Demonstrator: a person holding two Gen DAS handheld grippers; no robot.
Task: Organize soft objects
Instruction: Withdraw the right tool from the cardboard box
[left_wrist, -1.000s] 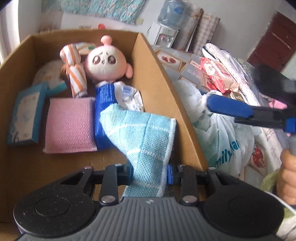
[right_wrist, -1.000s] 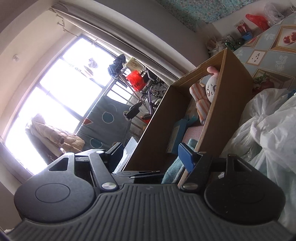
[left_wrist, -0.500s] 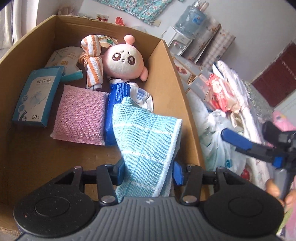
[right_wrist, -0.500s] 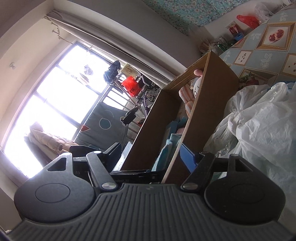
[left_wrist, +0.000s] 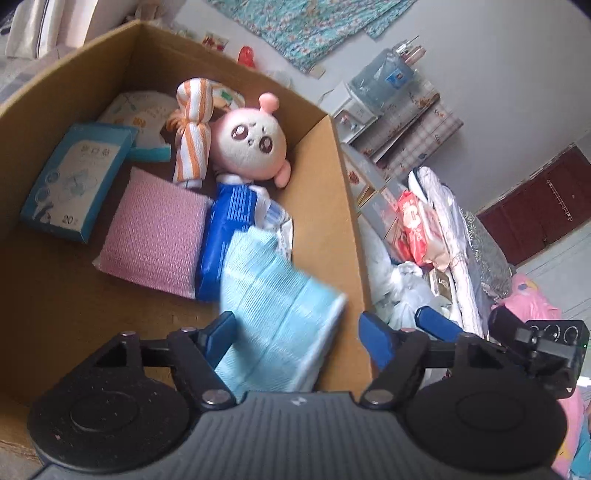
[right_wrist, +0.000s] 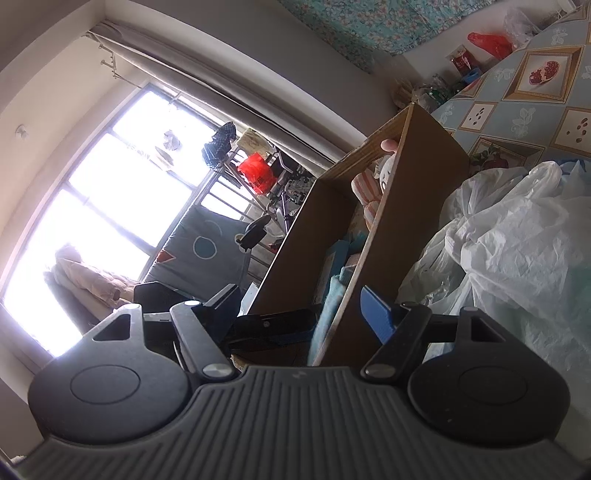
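A light blue checked cloth (left_wrist: 273, 295) lies blurred inside the cardboard box (left_wrist: 332, 206), draped over a blue packet (left_wrist: 229, 229). My left gripper (left_wrist: 297, 336) hangs over the box's near right corner. Its jaws are opening, with the cloth loose between them and the right pad well clear of it. Deeper in the box lie a pink cloth (left_wrist: 155, 236), an orange-striped rolled cloth (left_wrist: 194, 129) and a pink-eared plush doll (left_wrist: 251, 147). My right gripper (right_wrist: 301, 314) stands open just outside the box's right wall (right_wrist: 406, 221), gripping nothing.
A teal carton (left_wrist: 77, 181) and a white packet (left_wrist: 144, 110) lie at the box's left. White plastic bags (right_wrist: 517, 258) pile up right of the box on a patterned tablecloth (right_wrist: 517, 122). More packets and bags (left_wrist: 417, 229) crowd the table beyond.
The left jaws have spread from pinching the blue cloth to standing wide apart, and the cloth has slumped down into the box. The left view has rolled. The right gripper has barely moved.
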